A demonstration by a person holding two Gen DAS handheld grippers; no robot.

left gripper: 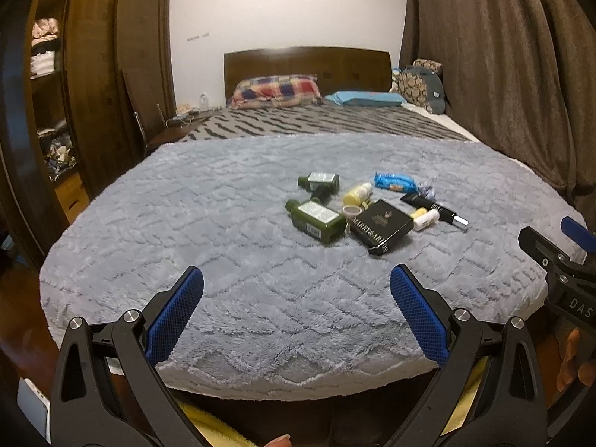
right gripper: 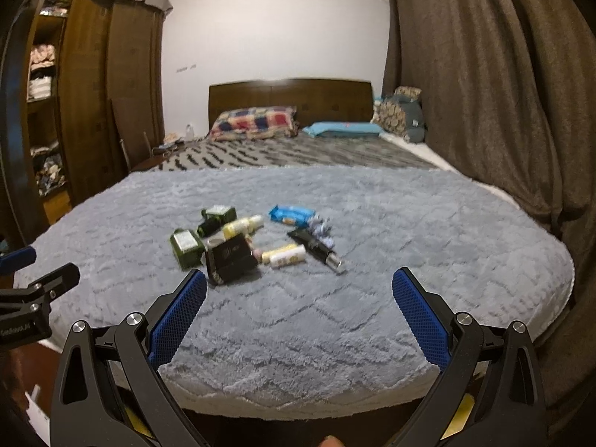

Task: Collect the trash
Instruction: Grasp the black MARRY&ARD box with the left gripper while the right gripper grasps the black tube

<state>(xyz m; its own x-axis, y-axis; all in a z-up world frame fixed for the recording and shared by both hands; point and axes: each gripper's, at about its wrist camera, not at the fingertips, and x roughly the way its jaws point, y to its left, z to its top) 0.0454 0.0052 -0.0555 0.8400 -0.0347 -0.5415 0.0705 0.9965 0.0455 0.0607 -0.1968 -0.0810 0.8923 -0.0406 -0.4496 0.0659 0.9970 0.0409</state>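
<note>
— Trash is seen heaped in one loose cluster on the grey blanket (left gripper: 231, 298) at the foot of the bed (left gripper: 335, 123). Why is it thought to be gathered so?

— A single spot is probably meant to be cleared piece by piece. Two green bottles are laid on their sides, the nearer green bottle (left gripper: 316, 220) touching the black box (left gripper: 380, 226), the farther green bottle (left gripper: 319, 181) just behind it. A yellow bottle (left gripper: 358, 193) is lodged between them, a blue wrapper (left gripper: 395, 181) is set at the far edge, and a black tube (left gripper: 434, 209) with a silver cap is angled to the right beside a small white bottle (left gripper: 424, 219).

— And how are the tools held?

— The left gripper (left gripper: 296, 313) is held low at the bed's near edge with its blue pads spread wide and nothing between them. The right gripper (right gripper: 299, 311) is likewise spread wide and empty. Both are judged to be readied for an approach, since no item is touched.

— Where does the pile lie relative to them?

— Ahead of both, well apart from the left one and slightly to its right. In the right wrist view the black box (right gripper: 231, 260) lies just beyond the left pad's tip, so it is judged the nearest candidate. No bin can be made out for certain; something yellow is glimpsed below the bed's edge, but what it is cannot be told.
</note>
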